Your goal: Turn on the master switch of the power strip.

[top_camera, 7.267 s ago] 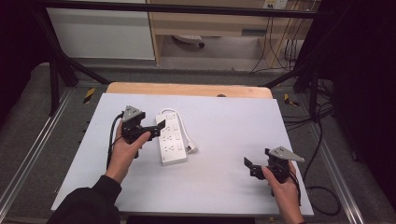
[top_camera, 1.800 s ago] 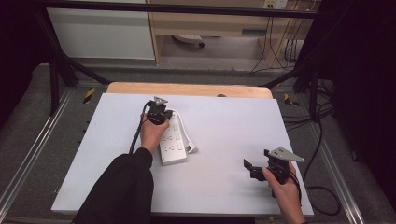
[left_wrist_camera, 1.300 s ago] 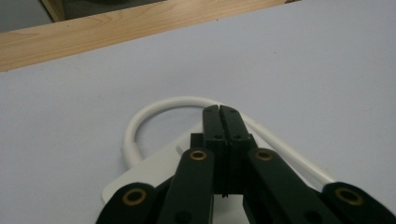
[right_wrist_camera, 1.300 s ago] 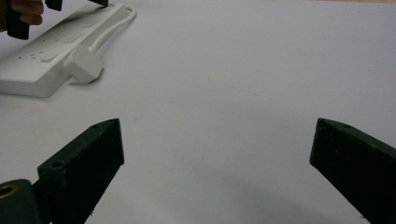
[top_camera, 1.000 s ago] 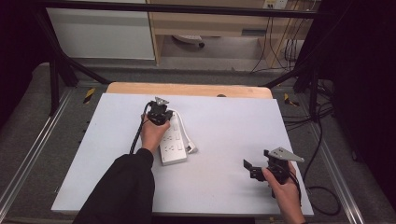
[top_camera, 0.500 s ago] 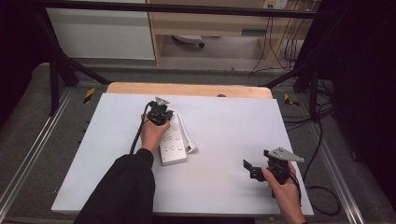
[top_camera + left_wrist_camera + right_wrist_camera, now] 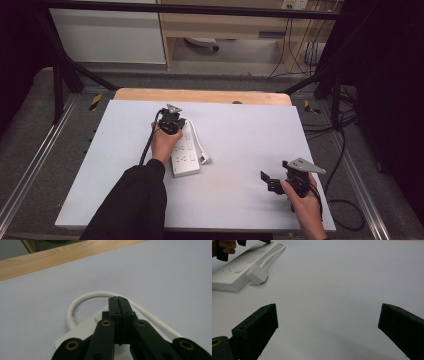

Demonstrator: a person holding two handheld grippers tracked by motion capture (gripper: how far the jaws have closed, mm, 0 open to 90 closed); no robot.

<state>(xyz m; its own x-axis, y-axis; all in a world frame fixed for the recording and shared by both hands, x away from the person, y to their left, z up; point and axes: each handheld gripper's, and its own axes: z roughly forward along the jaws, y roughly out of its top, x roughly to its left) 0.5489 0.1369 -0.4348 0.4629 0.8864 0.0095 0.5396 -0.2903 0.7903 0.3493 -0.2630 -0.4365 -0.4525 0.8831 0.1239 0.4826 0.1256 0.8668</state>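
A white power strip (image 7: 186, 156) lies on the white table top, its cable (image 7: 85, 296) looped round its far end and its plug (image 7: 205, 160) resting by its right side. My left gripper (image 7: 171, 124) is over the strip's far end; in the left gripper view its jaws (image 7: 117, 299) are shut together with nothing between them, tips down by the strip (image 7: 82, 331) just before the cable loop. My right gripper (image 7: 274, 172) stands open at the near right of the table, empty, its jaws (image 7: 329, 312) wide apart and facing the strip (image 7: 237, 270) and plug (image 7: 257, 275).
The white table sheet (image 7: 240, 130) sits on a wooden top whose far edge (image 7: 200, 95) shows. Black frame bars, cables and a cabinet lie beyond the table. Bare sheet lies between the strip and my right gripper.
Since the earliest frame my left gripper has moved from the strip's left side to its far end. Over the last two seconds nothing has moved.
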